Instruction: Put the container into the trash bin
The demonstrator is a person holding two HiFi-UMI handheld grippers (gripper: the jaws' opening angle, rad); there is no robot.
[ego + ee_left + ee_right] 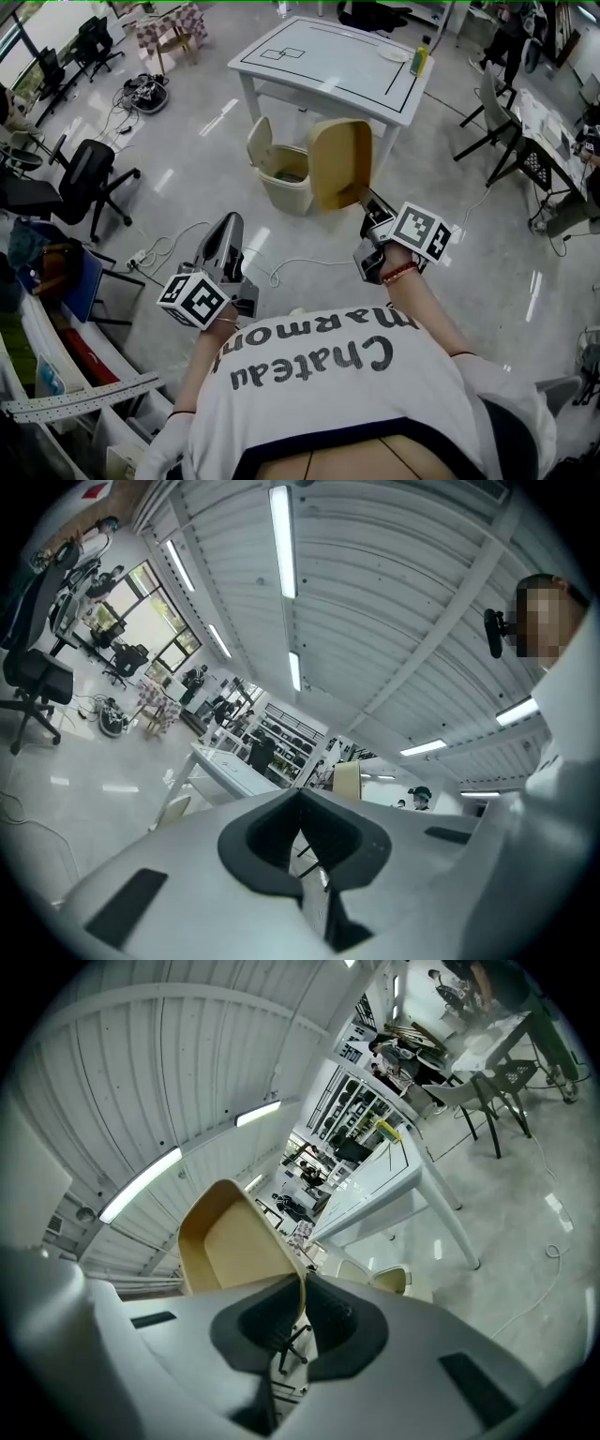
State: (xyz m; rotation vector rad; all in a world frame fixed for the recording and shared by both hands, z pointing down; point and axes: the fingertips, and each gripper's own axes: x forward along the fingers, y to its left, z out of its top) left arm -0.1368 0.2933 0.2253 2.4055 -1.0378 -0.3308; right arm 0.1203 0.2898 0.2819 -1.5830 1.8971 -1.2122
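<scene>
In the head view a tan, shallow container [339,164] stands upright on its edge, and my right gripper [367,200] is shut on its lower rim. Just past it on the floor stands the beige trash bin [281,176] with its lid tipped open. The right gripper view shows the container [234,1241] rising from the closed jaws, with the bin [389,1282] ahead and below. My left gripper [228,228] hangs to the left, jaws together and nothing between them. In its own view the left gripper [305,855] faces the container [347,782].
A white table [323,66] stands behind the bin, with a yellow-green bottle [418,59] and a plate [394,54] on it. Black office chairs [89,178] stand at the left. A white cable [281,272] lies on the floor. More chairs [497,122] and desks line the right.
</scene>
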